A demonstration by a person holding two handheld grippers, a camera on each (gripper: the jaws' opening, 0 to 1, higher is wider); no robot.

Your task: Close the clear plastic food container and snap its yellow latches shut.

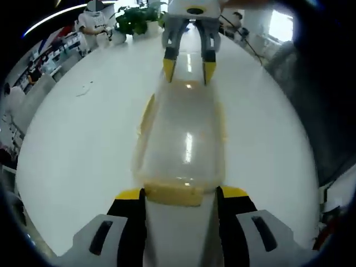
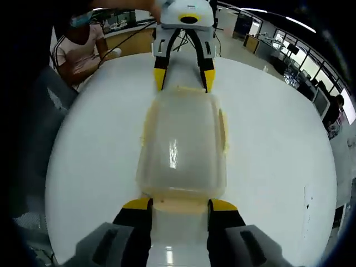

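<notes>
Container (image 1: 183,139) w/ lid on sits on white tabletop (image 1: 78,150); left hand-held gripper (image 1: 181,194) & right hand-held gripper (image 2: 181,206) spread wide at opposite ends, by yellow latches (image 2: 181,207).

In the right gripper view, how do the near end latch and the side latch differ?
The end latch sits between the jaws of the right claw; the side latch has no claw near. The end latch shows broad, the side latch as a thin strip. Both are yellow.

container (image 2: 183,147): clear plastic, lid on, lying flat between both pairs of fingers (image 2: 136,204)
latches (image 2: 181,207): yellow, at ends and sides; near-end latch between fingers
</notes>
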